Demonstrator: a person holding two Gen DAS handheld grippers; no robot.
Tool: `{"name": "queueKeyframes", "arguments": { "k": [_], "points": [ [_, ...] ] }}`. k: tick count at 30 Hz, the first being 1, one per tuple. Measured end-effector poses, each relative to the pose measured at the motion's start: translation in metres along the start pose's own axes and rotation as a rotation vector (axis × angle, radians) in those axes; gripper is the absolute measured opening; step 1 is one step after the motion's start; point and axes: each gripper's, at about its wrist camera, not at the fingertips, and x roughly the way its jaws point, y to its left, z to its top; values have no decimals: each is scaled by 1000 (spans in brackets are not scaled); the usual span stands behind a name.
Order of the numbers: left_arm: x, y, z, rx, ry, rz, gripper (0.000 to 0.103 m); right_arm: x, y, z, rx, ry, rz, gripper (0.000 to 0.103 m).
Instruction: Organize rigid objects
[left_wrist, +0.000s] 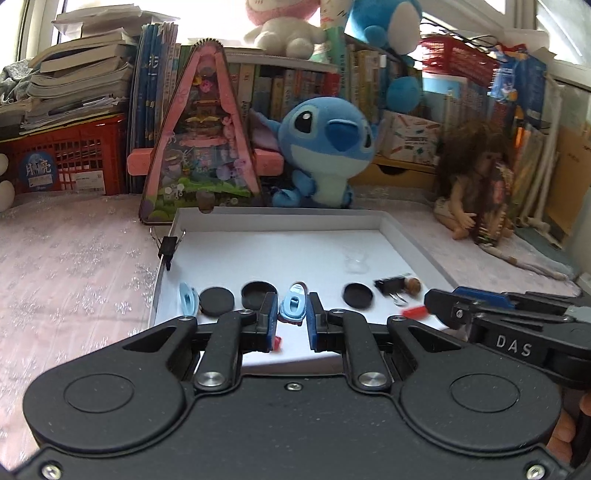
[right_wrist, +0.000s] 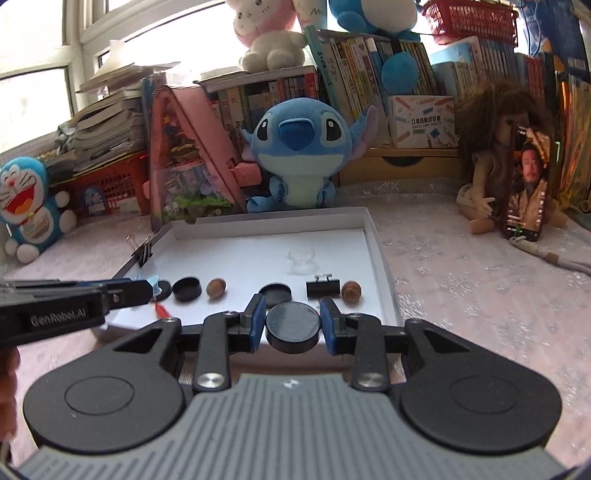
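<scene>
A white tray (right_wrist: 380, 258) lies on a pale floral-clothed tabletop (right_wrist: 480, 295), books and plush toys at 12 o'clock. The right claw (right_wrist: 293, 325) grips a black disc (right_wrist: 293, 326) over the tray's near edge; the left claw (left_wrist: 292, 314) clasps a blue clip (left_wrist: 293, 304).

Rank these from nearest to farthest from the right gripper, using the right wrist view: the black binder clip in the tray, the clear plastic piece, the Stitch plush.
1. Binder clip, just ahead of the right gripper, slightly right, in the tray.
2. Clear plastic piece, mid-tray, farther back.
3. Stitch plush, beyond the tray's far wall.
</scene>
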Motion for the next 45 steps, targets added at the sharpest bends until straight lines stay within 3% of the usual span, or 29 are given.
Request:
{"name": "queueKeyframes", "arguments": {
  "k": [6,15,16,18,24,36,45],
  "points": [
    [30,5,-1,-14,33,50,15,30,2,5,0,18,-14,38],
    [43,5,-7,-2,47,69,17,49,3,0,10,36,-15,41],
    [43,5,-8,-2,48,70,18,48,3,0,11,33,-11,41],
    [42,4,-8,1,45,74,34,46,3,0,12,23,-7,57],
    [27,-2,-10,48,14,90,56,34,6,-1,-11,-4,-4,63],
    [-26,0,-40,32,4,87,67,-18,2,-28,-11,-32,-56,79],
    [-24,6,-77,15,88,130,71,-8,2,-52,-36,97,-84,85]
  ]
}}
